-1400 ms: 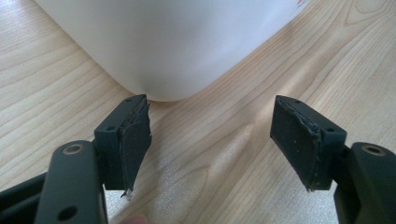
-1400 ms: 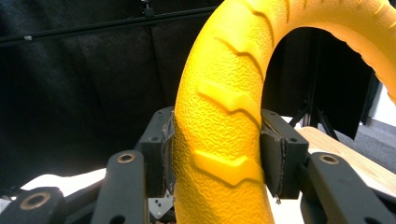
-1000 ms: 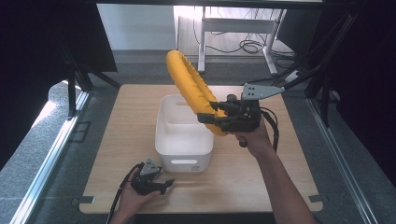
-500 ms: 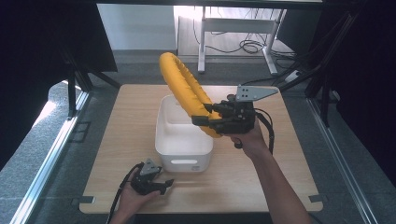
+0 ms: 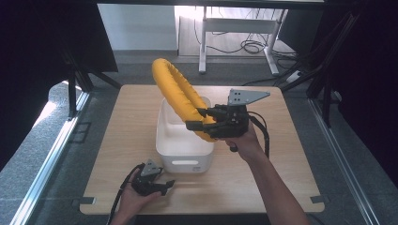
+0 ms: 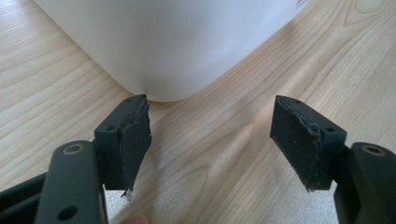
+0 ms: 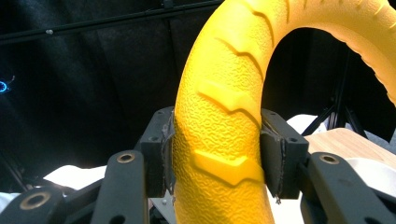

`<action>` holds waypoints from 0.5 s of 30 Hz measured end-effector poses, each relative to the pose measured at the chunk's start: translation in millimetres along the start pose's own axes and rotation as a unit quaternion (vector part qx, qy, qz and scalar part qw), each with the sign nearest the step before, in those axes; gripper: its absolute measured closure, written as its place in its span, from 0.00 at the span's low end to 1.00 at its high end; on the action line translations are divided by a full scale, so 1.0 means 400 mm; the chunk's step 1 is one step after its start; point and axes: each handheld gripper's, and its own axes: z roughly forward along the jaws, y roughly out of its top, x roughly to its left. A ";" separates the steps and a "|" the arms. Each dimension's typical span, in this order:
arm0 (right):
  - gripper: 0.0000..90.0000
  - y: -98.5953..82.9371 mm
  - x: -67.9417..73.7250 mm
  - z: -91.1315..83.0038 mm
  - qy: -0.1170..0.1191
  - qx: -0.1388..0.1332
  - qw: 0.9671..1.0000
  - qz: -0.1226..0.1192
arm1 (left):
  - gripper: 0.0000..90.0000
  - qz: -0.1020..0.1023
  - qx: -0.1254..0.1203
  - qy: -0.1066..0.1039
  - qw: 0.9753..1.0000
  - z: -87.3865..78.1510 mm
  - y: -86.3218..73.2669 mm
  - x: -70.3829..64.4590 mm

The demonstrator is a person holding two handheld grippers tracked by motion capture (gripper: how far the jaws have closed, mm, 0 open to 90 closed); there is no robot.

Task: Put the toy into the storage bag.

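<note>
A yellow ribbed ring [image 5: 177,95] hangs in the air above the white bin [image 5: 174,139], tilted up to the left. My right gripper [image 5: 202,124] is shut on the ring's lower part; in the right gripper view the yellow ring [image 7: 219,135] is squeezed between both pads [image 7: 272,156]. My left gripper [image 5: 165,185] rests on the table by the bin's front left corner, open with nothing between its jaws. In the left gripper view the bin's rounded corner [image 6: 163,46] sits just beyond the left gripper [image 6: 219,140].
The wooden table [image 5: 291,159] has bare surface to the right and left of the bin. Black stands and a metal rail [image 5: 42,154] flank the table. A desk with cables [image 5: 234,44] stands behind it.
My right gripper has carried the ring leftward and lower, from beside the bin's right rim to above its middle. The left gripper has stayed put.
</note>
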 end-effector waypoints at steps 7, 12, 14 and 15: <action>0.57 -0.005 0.003 0.012 0.006 0.001 1.000 0.002 | 0.32 0.000 0.000 0.000 1.000 0.001 0.000 0.000; 0.57 -0.014 0.000 0.020 0.009 0.006 1.000 0.007 | 0.32 0.001 0.001 0.000 1.000 0.002 0.000 0.000; 0.57 -0.017 0.000 0.024 0.010 0.007 1.000 0.008 | 0.32 0.001 0.001 0.000 1.000 0.002 0.000 0.000; 0.57 -0.018 0.000 0.026 0.010 0.008 1.000 0.007 | 0.32 0.001 0.001 0.000 1.000 0.002 0.000 0.000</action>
